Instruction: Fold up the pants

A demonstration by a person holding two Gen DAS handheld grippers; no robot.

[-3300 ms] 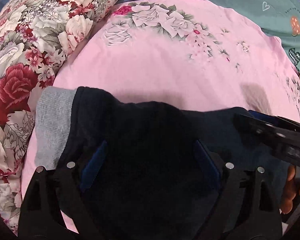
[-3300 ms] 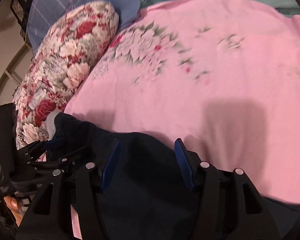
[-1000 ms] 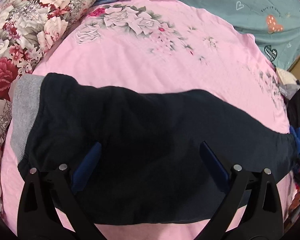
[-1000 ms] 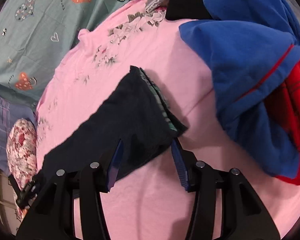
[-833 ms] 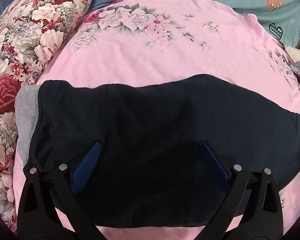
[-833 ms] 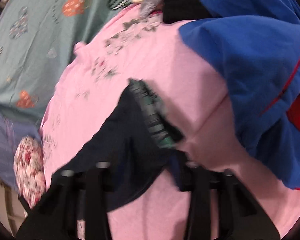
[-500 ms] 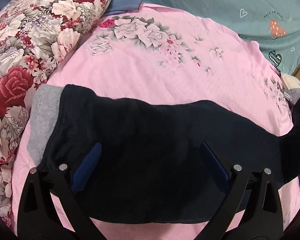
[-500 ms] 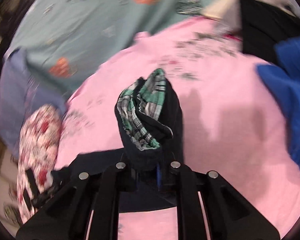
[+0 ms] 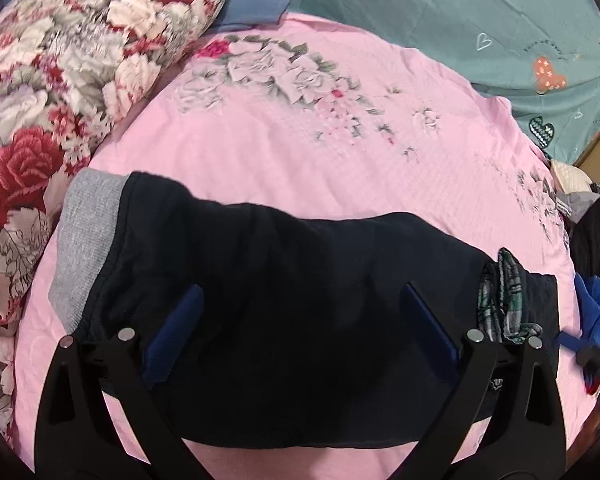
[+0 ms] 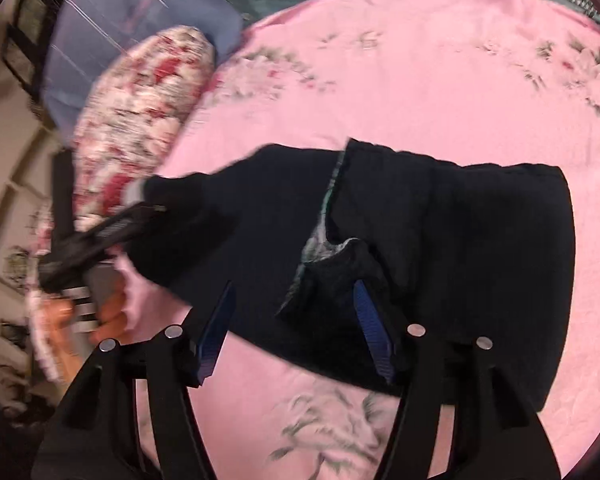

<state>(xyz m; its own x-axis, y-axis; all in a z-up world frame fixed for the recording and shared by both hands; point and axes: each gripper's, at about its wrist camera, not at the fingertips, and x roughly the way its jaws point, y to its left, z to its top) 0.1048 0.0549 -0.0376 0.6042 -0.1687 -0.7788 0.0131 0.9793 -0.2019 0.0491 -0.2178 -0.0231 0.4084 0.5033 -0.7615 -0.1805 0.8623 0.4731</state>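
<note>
Right gripper: jaws apart and just been opening; the folded-over cuff lies between the pads, but they do not press it, so I judge it let go.
Left gripper: jaws wide, hovering over the pants, gripping nothing.
Pants: dark, spread flat on the pink sheet; grey waistband beside the floral pillow; leg end doubled back, plaid lining showing.
Risk, cuff: the near corner sits bunched and curled; it may spring open or drag along if a pad snags it on the way out.
Risk, fold: the folded edge looks skewed, so the next fold could stack crooked.
Risk, clutter: blue cloth lies just beside the fold and could get caught up.
Count: two grippers, one pair of pants, one pillow, one pink sheet.
</note>
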